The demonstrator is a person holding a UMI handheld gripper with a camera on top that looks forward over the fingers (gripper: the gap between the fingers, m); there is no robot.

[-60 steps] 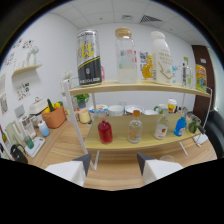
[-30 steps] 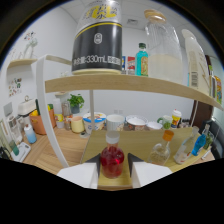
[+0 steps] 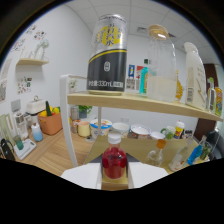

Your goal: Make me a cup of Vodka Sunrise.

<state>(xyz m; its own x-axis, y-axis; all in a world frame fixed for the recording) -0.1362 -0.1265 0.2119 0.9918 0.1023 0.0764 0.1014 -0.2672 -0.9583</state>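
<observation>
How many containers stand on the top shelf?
4 clearly: tall black-and-yellow can nearest, small teal bottle behind it, large clear glass jar, white plastic bottle. More at the far end may be hidden.

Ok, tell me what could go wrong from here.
The red bottle stands between the fingers on the lower shelf. It is small and round, so an off-centre squeeze could tip it or let it slip. Lifting it straight up risks knocking the upper shelf just above, where the can and a glass jar stand near the edge.
</observation>
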